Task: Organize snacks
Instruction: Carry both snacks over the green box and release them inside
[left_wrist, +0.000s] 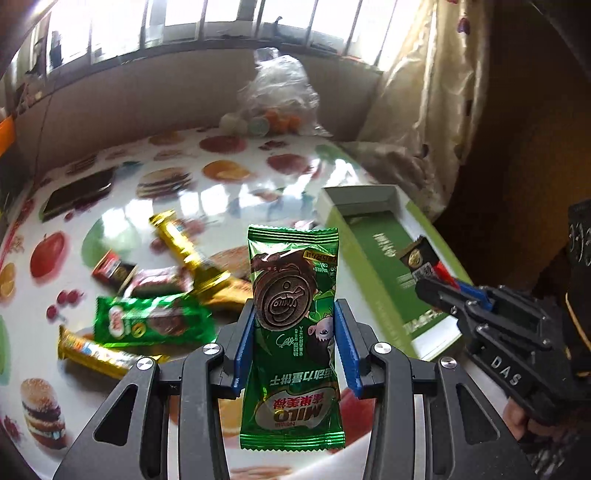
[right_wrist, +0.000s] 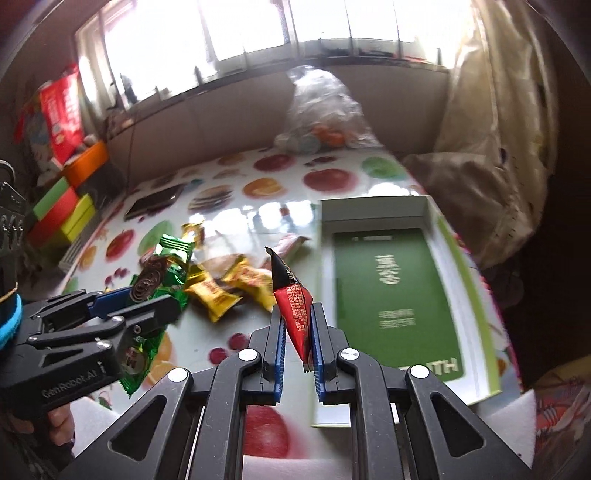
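Home, prob. dining nook: fruit-print table (right_wrist: 332, 177), cream curtain (right_wrist: 491, 122), windows (right_wrist: 240, 29), bagged groceries (right_wrist: 321, 110).

Left tool (left_wrist: 295, 325) clamped partway, right tool (right_wrist: 297, 328) pinched nearly closed, both angled downward.

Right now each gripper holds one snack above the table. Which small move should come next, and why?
Probably carry the right gripper a little further over the open green box and release its red-and-black sachet there. The box is bare inside and closest to that hand, while the left gripper holds the green Milo packet farther away.
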